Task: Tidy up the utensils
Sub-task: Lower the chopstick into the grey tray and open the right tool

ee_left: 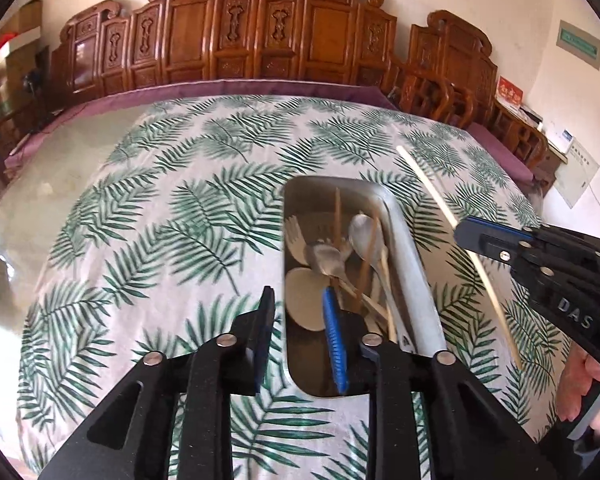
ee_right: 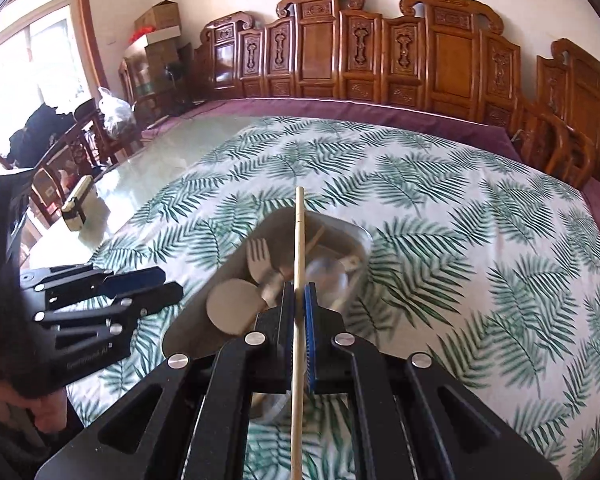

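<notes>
**Two tongs over the tray, one gripping a chopstick**

Two tongs work above a leaf-print cloth (ee_left: 172, 216) on the counter (ee_right: 152, 152). The right tongs (ee_right: 299, 300) are clenched on a pale chopstick (ee_right: 299, 248), which runs lengthwise between the pads and sticks out past the tips over the tray (ee_right: 188, 332). In the left wrist view the same chopstick (ee_left: 428, 184) crosses the cloth just right of the tray (ee_left: 416, 280), with the right tongs (ee_left: 464, 236) pinching it near its middle.

The left tongs (ee_left: 298, 312) stand partly apart and hold nothing. One finger is over the cloth left of the tray; the blue-padded finger (ee_left: 334, 340) hangs over the tray's near end, close above the utensils; whether it touches them I cannot tell.

In the metal tray lie a fork (ee_left: 294, 228), spoons (ee_left: 362, 232), brown chopsticks (ee_left: 337, 216) and a round flat piece (ee_left: 302, 300), piled loosely and crossing one another.

Carved wooden chairs (ee_left: 236, 40) line the far edge of the counter. A small cream box (ee_right: 78, 204) sits on the bare glass at left, well apart from the tray.
</notes>
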`<action>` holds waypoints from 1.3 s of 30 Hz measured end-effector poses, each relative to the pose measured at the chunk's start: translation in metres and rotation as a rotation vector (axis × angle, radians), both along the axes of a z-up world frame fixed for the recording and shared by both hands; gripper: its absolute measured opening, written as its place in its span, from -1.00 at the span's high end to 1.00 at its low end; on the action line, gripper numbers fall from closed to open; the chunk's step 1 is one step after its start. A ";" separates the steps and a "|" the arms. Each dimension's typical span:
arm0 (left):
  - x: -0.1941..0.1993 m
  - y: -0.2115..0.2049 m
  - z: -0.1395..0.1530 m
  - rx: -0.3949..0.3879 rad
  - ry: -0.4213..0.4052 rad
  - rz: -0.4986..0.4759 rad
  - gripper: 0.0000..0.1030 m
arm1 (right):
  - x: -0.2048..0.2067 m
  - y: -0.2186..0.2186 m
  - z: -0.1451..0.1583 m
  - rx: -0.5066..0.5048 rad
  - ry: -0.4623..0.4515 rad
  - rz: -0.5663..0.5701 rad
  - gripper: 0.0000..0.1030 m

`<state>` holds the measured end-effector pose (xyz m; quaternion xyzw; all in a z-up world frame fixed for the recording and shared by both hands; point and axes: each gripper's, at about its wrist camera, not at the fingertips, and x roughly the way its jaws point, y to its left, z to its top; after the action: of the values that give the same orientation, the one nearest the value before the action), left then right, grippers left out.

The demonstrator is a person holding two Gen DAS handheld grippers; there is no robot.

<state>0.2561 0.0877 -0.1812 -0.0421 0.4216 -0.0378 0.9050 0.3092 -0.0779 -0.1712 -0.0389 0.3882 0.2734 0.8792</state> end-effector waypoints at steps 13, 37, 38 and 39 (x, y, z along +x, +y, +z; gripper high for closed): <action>-0.004 0.031 0.013 0.005 -0.042 0.073 -0.30 | 0.032 0.031 -0.015 0.080 0.047 -0.014 0.88; -0.003 0.046 0.014 0.024 -0.055 0.137 -0.70 | 0.049 0.056 -0.065 0.071 0.152 -0.030 0.88; -0.003 0.045 0.014 0.023 -0.055 0.136 -0.70 | 0.051 0.056 -0.065 0.064 0.150 -0.036 0.88; -0.003 0.046 0.014 0.024 -0.054 0.135 -0.70 | 0.053 0.056 -0.065 0.057 0.150 -0.043 0.88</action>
<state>0.2531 0.1333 -0.1673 -0.0585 0.3935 0.0272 0.9171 0.3619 -0.0217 -0.2365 0.0150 0.4459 0.2677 0.8540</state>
